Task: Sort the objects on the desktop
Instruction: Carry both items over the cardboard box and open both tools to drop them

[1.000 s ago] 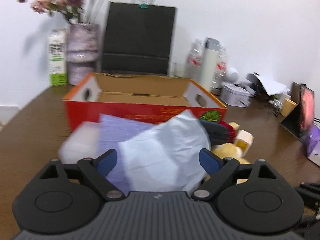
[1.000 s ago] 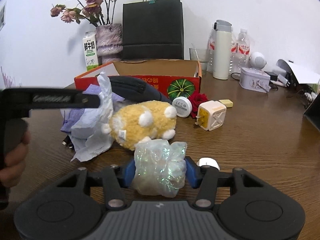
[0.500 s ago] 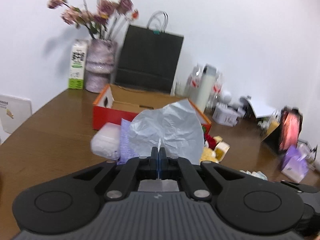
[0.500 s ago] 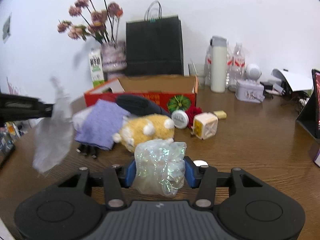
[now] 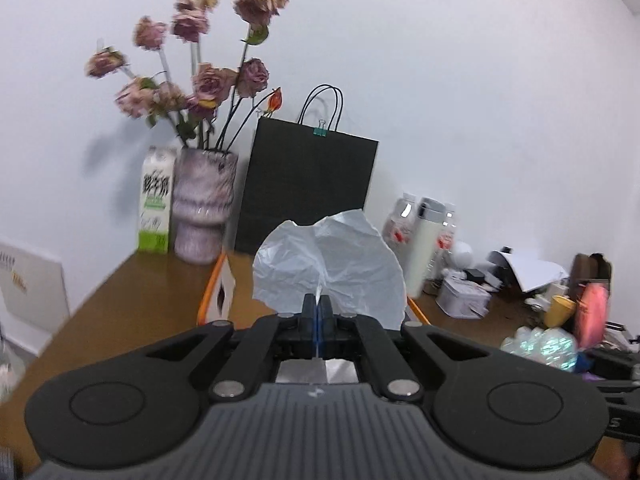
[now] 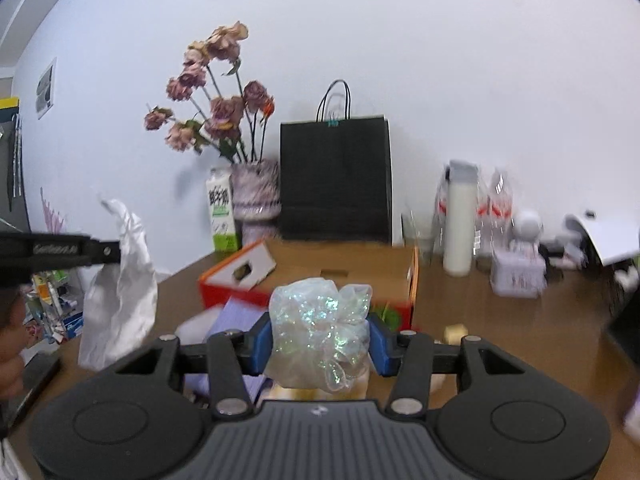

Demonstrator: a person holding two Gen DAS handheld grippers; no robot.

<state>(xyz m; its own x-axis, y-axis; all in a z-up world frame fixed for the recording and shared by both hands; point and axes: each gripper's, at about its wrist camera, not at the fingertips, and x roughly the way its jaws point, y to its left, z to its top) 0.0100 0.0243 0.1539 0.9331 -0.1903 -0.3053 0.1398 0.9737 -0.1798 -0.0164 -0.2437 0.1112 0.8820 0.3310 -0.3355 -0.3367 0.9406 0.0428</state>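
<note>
Paper [image 5: 329,268], white and crumpled, pinched in left claw [image 5: 317,312].

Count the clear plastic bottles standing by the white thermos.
2: one bottle left of the white thermos, another bottle to its right, partly hidden behind it. More could hide behind.

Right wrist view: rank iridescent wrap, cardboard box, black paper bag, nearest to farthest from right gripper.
1. Iridescent wrap: clamped between the right gripper fingers.
2. Cardboard box: just beyond, centre of the desk.
3. Black paper bag: behind the box, against the wall.
</note>
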